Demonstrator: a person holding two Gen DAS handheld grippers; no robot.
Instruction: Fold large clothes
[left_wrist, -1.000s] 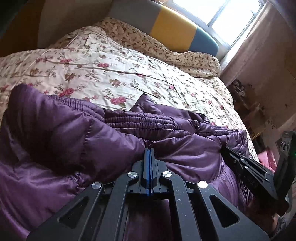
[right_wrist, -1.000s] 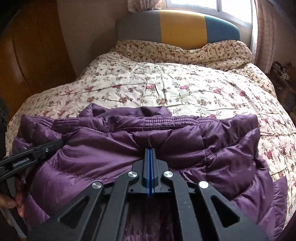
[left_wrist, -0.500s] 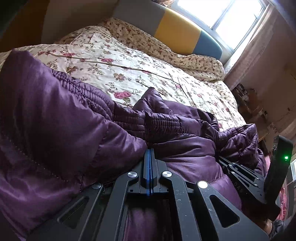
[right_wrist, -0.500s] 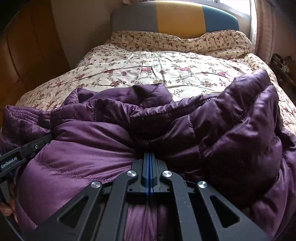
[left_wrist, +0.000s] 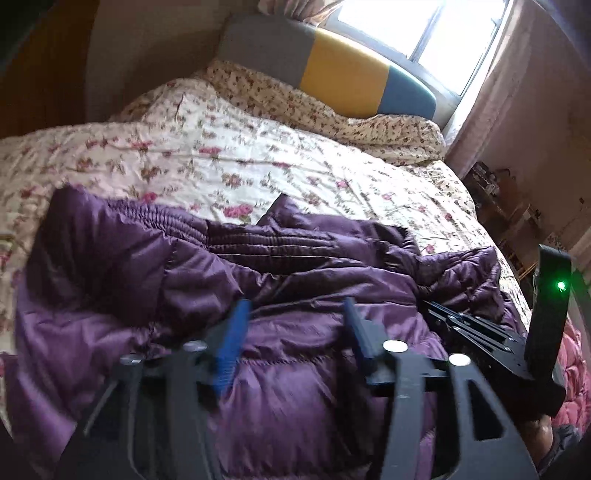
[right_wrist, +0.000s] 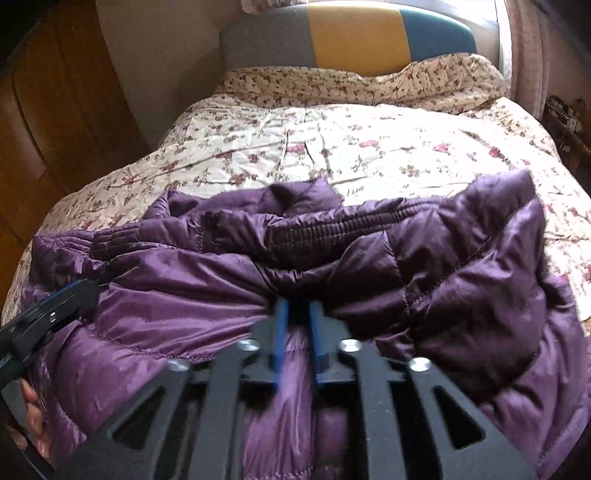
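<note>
Where the left gripper (left_wrist: 295, 306) hangs over the near edge of the jacket (left_wrist: 295, 369), its jaws have just been opening and now stand well apart, the blue pads clear of the cloth, nothing pinched between them. Right gripper (right_wrist: 297, 308): jaws have likewise just been opening, parted only a little; purple cloth lies in the narrow gap, but whether the pads yet press on it cannot be told for certain, and it looks let go. Both grippers point down and forward at the bundle's near side; in the left view the right gripper (left_wrist: 476, 332) lies low against the jacket's right end, and in the right view the left gripper (right_wrist: 48, 314) lies against its left end, a hand (right_wrist: 31, 417) behind it. Jacket: purple, quilted, puffy; heaped in a rough fold on the near part of the quilt (right_wrist: 332, 147), long axis running crosswise, left to right, between the two grippers. Ribbed elastic band (right_wrist: 332, 229) along the far edge; a loose flap (right_wrist: 295, 192) beyond it; right end humped higher than the left. Far side: floral quilt bare up to the headboard (right_wrist: 351, 33). Judgement: each end is nearest its own gripper, so a further fold would call for a fresh grasp at both ends.
</note>
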